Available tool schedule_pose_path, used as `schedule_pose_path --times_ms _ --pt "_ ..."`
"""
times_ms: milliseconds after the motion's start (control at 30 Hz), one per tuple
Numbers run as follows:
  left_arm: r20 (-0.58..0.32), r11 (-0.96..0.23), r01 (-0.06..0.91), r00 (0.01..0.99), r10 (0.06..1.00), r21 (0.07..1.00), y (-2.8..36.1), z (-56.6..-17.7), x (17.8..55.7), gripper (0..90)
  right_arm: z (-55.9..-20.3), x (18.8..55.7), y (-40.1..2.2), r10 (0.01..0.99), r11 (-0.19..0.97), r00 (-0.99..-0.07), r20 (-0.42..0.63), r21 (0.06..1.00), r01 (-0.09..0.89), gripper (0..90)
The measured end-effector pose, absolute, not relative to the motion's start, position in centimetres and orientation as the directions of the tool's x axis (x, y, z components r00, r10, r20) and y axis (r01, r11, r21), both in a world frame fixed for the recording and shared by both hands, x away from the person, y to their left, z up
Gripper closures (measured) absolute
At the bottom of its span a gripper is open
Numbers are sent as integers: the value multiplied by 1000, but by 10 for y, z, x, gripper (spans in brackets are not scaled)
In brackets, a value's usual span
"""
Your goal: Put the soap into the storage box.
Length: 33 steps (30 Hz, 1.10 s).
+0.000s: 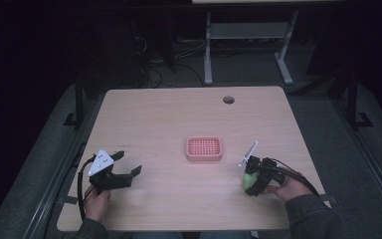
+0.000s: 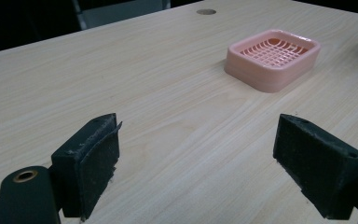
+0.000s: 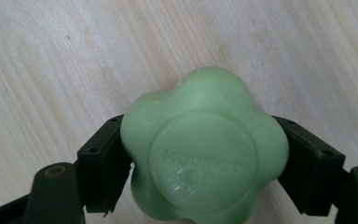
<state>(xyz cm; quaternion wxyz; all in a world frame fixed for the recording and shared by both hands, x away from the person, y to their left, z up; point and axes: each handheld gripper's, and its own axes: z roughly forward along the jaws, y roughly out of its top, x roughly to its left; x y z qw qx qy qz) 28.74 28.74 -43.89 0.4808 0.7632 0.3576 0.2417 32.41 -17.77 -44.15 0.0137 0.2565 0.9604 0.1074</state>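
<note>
**Green soap clamped near the table's front right**

The right gripper squeezes a flower-shaped green soap between both jaws, low over the table. The left gripper sits wide open, gripping nothing. Farther off, mid-table, a pink soap dish rests between them.

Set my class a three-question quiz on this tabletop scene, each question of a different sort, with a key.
1. True or false: the right gripper is shut on the green flower-shaped soap.
2. What lies in the pink soap dish? A) soap B) nothing C) a sponge
3. Fill in: the left gripper has its jaws ____ above the table.

Key: 1 true; 2 B; 3 open.
</note>
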Motion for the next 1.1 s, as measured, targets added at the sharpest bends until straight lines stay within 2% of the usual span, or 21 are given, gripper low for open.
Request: schedule_pose_path --times_ms 433,1100 --pt "26 -281 310 628 777 908 289 -438 288 142 -440 326 -178 521 829 -853 45 212 517 248" --pt "13 -263 310 625 780 914 289 -438 288 142 -423 329 -167 490 849 -871 18 214 482 249"
